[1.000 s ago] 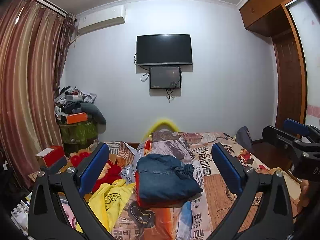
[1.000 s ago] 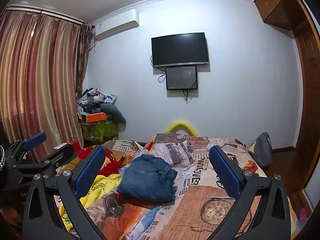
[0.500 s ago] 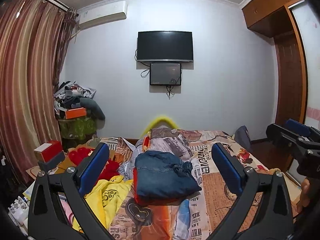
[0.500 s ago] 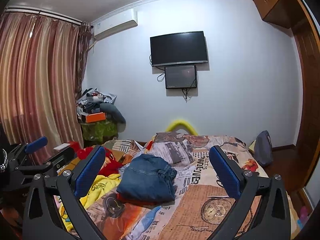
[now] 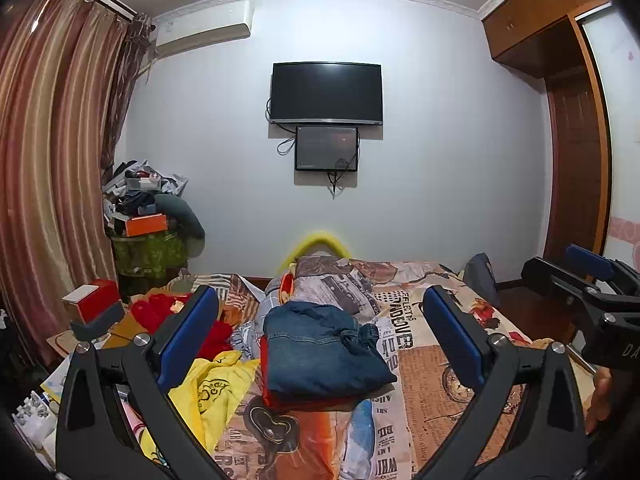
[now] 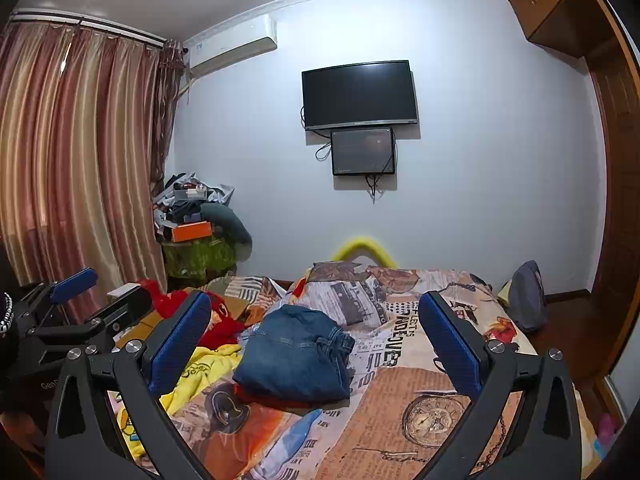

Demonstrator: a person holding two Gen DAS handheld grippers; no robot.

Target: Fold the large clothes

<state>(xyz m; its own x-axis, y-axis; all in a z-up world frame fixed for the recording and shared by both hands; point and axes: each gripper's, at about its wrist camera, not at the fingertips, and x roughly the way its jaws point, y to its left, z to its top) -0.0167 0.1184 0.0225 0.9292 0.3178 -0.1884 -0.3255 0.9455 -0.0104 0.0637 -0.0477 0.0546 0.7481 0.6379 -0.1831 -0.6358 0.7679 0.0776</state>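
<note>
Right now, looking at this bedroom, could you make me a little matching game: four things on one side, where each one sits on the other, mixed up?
Things:
1. folded blue denim garment
2. crumpled yellow printed shirt
3. flat black television
4. orange rectangular box

Places:
A. on the cluttered pile beside the striped curtain
B. mounted on the far wall
C. stacked on a red garment, mid-bed
D. at the bed's left edge, beside the denim

Pairs: 1-C, 2-D, 3-B, 4-A
</note>
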